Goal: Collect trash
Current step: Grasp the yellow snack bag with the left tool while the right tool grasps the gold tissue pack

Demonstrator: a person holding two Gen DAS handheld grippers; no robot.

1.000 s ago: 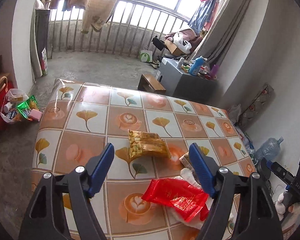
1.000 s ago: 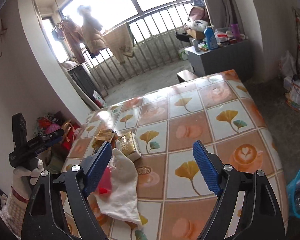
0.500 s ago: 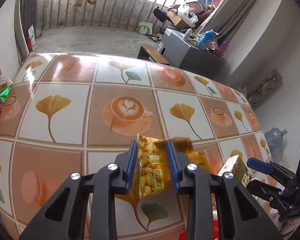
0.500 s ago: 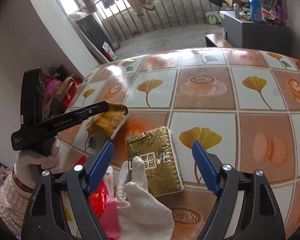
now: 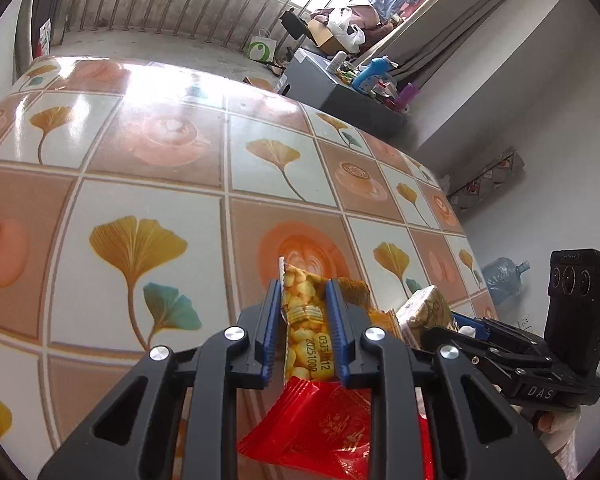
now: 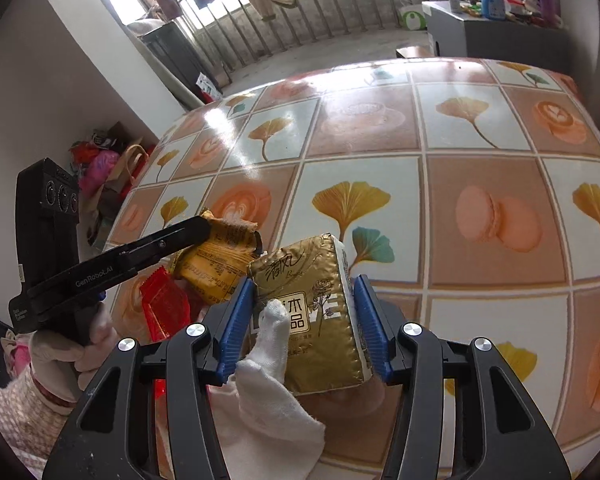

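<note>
My left gripper (image 5: pixel 304 308) is shut on a yellow snack packet (image 5: pixel 303 320), held just above the patterned table (image 5: pixel 148 200); the packet also shows in the right wrist view (image 6: pixel 216 256). A red wrapper (image 5: pixel 324 428) lies under the left gripper; it also shows in the right wrist view (image 6: pixel 164 308). My right gripper (image 6: pixel 304 312) has its pads against both sides of a gold tissue pack (image 6: pixel 312 312) on the table; the pack also shows in the left wrist view (image 5: pixel 424 312). A white glove (image 6: pixel 268 380) lies by the pack, partly over it.
A grey cabinet (image 5: pixel 332 96) with bottles stands beyond the table's far edge. Bags of clutter (image 6: pixel 108 164) sit on the floor at the left. A water jug (image 5: pixel 500 276) stands by the right wall. A barred window (image 5: pixel 204 4) lines the back.
My left gripper closed on the yellow packet and has lifted it slightly. My right gripper moved forward and closed around the gold tissue pack.
</note>
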